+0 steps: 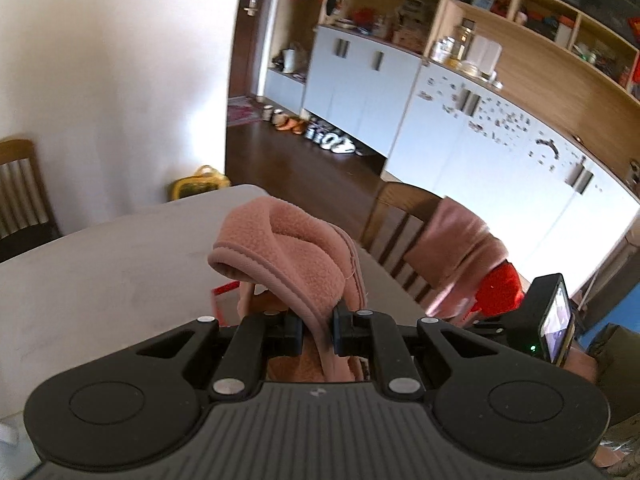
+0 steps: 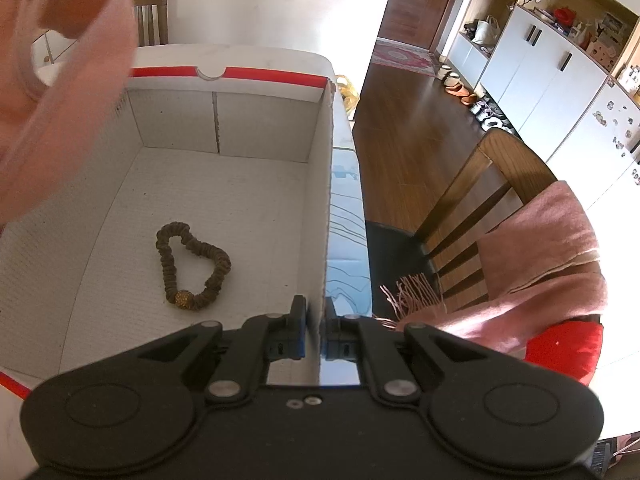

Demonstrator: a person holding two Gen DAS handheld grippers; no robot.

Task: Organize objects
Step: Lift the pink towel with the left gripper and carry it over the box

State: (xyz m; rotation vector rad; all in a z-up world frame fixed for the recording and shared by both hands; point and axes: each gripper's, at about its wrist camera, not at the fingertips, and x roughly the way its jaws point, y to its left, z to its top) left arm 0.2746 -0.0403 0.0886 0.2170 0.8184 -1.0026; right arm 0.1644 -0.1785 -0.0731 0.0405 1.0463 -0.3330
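left gripper [image 1: 316, 330] clamps pink fleece slipper [image 1: 280, 252] above desk [image 1: 100, 272] | right gripper [image 2: 316, 330] pinches box wall [image 2: 324, 200] | scrunchie [image 2: 192, 266] inside box

The slipper [image 1: 288, 248] is fuzzy pink fleece; the box [image 2: 320, 200] is matt white cardboard; the hair tie [image 2: 192, 264] is ruffled brown cloth; the floor [image 2: 420, 128] is glossy wood.
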